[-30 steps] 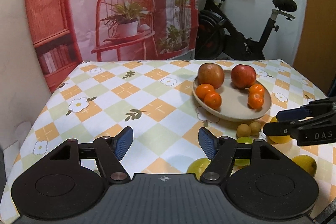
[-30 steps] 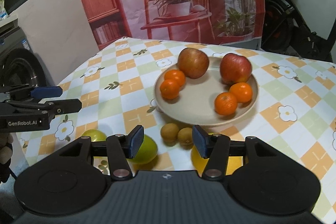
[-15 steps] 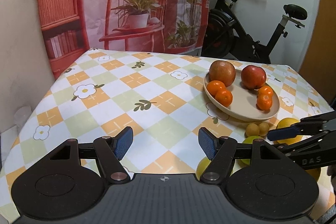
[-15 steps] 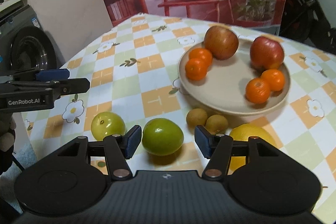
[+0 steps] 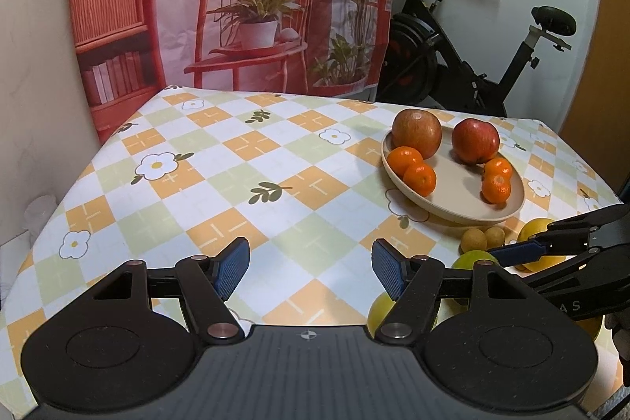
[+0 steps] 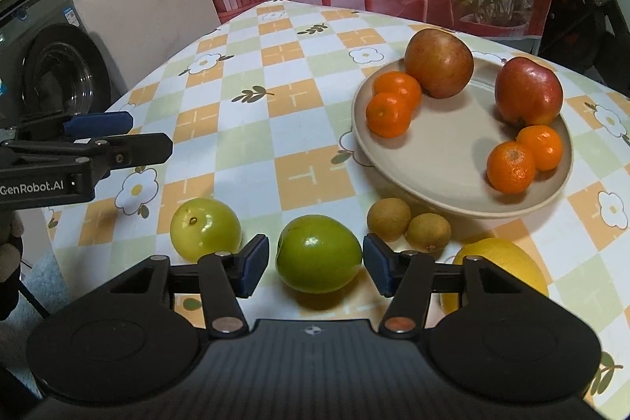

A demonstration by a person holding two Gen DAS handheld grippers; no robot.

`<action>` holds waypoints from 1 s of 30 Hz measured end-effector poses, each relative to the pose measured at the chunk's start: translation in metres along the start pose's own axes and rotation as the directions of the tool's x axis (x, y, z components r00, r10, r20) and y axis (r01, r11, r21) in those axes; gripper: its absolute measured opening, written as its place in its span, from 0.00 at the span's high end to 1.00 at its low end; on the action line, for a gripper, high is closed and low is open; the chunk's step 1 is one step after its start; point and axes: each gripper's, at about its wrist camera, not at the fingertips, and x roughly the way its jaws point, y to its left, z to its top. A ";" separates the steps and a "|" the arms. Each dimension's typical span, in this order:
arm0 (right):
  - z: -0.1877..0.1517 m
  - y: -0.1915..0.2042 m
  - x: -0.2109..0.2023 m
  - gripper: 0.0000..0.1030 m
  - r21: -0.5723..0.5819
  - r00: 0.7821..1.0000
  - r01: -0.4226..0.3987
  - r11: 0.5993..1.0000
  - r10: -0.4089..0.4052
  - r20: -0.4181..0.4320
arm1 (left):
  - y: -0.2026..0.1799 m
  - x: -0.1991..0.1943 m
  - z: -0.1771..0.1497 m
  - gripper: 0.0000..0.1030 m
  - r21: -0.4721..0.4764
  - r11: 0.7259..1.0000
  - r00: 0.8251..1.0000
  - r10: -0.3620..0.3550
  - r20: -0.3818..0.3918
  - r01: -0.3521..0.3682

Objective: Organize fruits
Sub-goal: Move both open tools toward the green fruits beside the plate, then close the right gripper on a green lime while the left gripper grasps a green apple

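The right claw [image 6: 315, 264] brackets the green fruit [image 6: 318, 254] just in front of the plate [image 6: 445, 148]. Its jaws have just been closing but are not yet pressing, with small gaps visible on both sides; this placement suits a grasp and lift toward the plate. The plate already carries two apples and four tangerines, leaving its middle free. The left claw [image 5: 310, 267] is spread and empty over bare counter [image 5: 244, 160], well left of the plate. Two small brown fruits [image 6: 409, 225] sit directly between the green fruit and the plate rim, a likely obstruction. A yellow-green fruit [image 6: 205, 228] and a yellow citrus [image 6: 494, 258] flank the green fruit.
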 end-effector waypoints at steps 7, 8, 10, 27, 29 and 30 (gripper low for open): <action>-0.003 -0.004 0.003 0.49 0.018 1.000 -0.002 1.000 0.002 -0.011 | 0.000 0.002 0.000 0.31 0.004 1.000 1.000 -0.009 -0.005 0.009; -0.003 -0.004 0.003 0.49 0.017 1.000 -0.007 1.000 0.007 -0.010 | 0.001 0.002 0.000 0.31 0.003 1.000 1.000 -0.013 -0.007 0.013; -0.004 -0.004 0.000 0.49 0.018 1.000 -0.015 1.000 0.015 0.002 | 0.000 0.002 -0.001 0.31 0.003 1.000 1.000 -0.025 -0.011 0.025; 0.001 -0.024 -0.050 0.49 0.069 0.980 0.065 0.996 -0.076 0.183 | -0.020 0.019 -0.015 0.31 0.027 0.983 0.979 -0.180 -0.095 0.184; -0.001 -0.024 -0.051 0.49 0.068 0.978 0.073 0.995 -0.085 0.192 | -0.020 0.023 -0.017 0.31 0.019 0.981 0.975 -0.191 -0.110 0.194; -0.001 -0.024 -0.051 0.49 0.070 0.977 0.075 0.995 -0.087 0.195 | -0.020 0.025 -0.018 0.31 0.013 0.980 0.974 -0.195 -0.115 0.198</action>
